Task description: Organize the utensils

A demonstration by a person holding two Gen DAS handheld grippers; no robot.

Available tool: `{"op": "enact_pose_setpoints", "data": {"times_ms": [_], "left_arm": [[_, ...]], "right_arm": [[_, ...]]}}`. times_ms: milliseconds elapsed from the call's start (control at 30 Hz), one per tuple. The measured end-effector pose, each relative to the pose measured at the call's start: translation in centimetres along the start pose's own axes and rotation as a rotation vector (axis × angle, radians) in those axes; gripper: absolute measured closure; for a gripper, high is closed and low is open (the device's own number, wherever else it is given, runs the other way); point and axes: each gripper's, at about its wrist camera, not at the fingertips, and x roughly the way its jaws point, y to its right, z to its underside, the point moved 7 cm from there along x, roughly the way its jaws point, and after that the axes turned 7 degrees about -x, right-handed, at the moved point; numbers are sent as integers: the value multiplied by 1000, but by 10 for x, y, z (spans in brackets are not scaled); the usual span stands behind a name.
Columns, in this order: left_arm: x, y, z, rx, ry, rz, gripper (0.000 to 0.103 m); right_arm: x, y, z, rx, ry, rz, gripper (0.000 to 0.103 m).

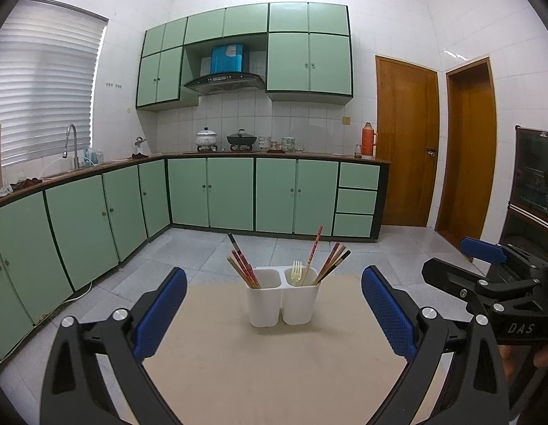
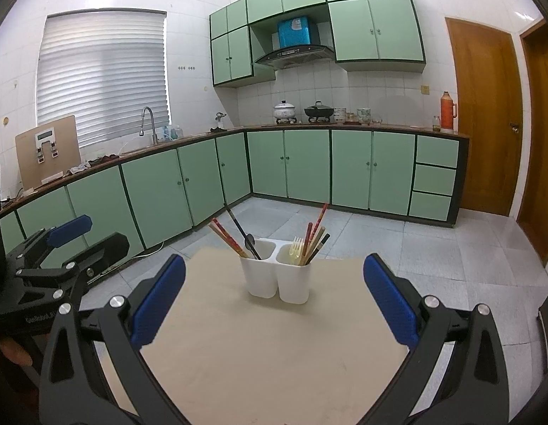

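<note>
A white two-compartment utensil holder [image 1: 283, 301] [image 2: 275, 278] stands upright near the far edge of a beige table [image 1: 274, 364] [image 2: 270, 350]. Its left compartment holds red chopsticks [image 1: 243, 265] [image 2: 227, 237] and a dark spoon [image 2: 248, 240]. Its right compartment holds a pale plastic fork [image 1: 297, 272] [image 2: 297, 246] and more chopsticks [image 1: 332, 260] [image 2: 314, 239]. My left gripper [image 1: 274, 311] is open and empty, short of the holder. My right gripper [image 2: 274, 301] is open and empty too, also short of it. Each gripper shows at the edge of the other's view: the right one [image 1: 483, 269], the left one [image 2: 67, 244].
Green kitchen cabinets [image 1: 210, 191] run along the left and back walls, with a sink tap [image 1: 70, 141], pots [image 1: 242, 140] and an orange flask [image 1: 369, 140] on the counter. Wooden doors [image 1: 406, 141] stand at the right. A grey tiled floor lies beyond the table.
</note>
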Motion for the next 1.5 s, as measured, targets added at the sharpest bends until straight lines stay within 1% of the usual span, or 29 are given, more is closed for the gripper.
{"op": "enact_pose_setpoints", "data": {"times_ms": [1500], "left_arm": [[-3,3,-1,8,-6,1,6]], "right_arm": [[-1,-4,-1,-8,0,-1,5]]}}
